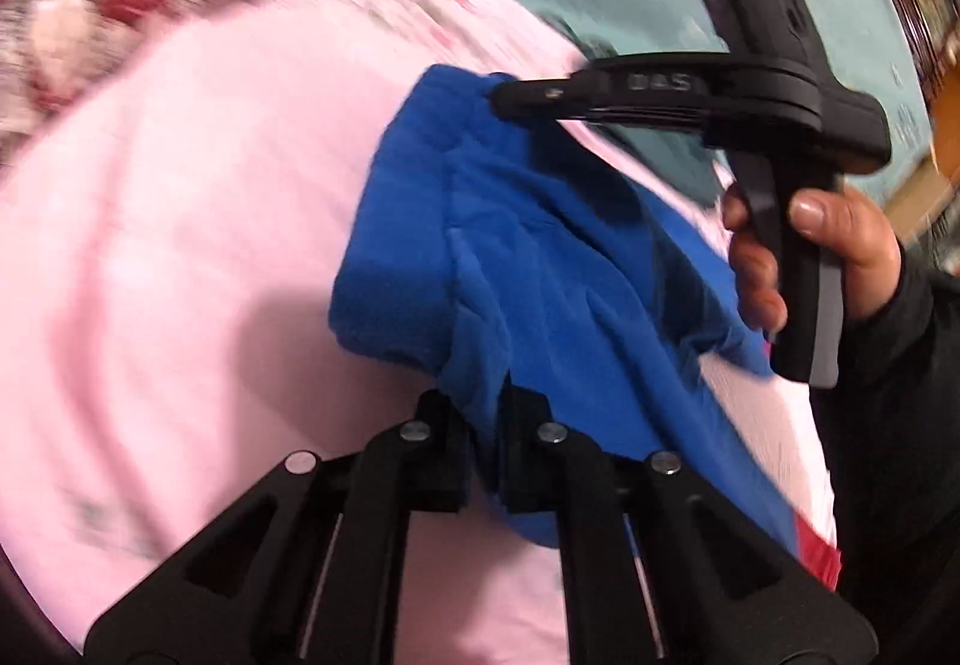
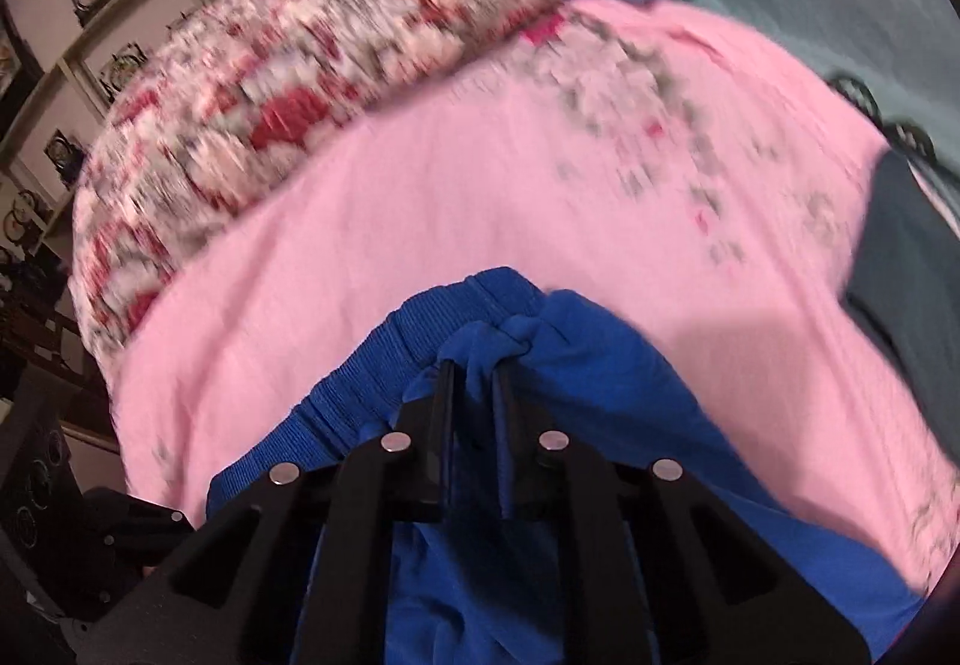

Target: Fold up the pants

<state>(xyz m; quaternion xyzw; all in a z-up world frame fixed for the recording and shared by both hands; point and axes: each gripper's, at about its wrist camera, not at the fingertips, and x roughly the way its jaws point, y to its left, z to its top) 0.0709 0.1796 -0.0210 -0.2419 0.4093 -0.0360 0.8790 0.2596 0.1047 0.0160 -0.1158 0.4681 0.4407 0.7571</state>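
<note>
My left tongs [image 1: 483, 419] and right tongs [image 1: 501, 95] both pinch the blue fleece pants [image 1: 510, 257], stretched between them above the pink bedsheet [image 1: 180, 245] (blurred).

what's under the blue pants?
Pink sheet shows around the pants, which both grippers, left and right, hold by the fabric. Whatever lies directly beneath the fabric is covered.

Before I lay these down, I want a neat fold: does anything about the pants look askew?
Yes. The blue pants hang bunched and twisted between the left gripper and right gripper, edges not aligned, over the pink sheet. Nothing looks damaged.
</note>
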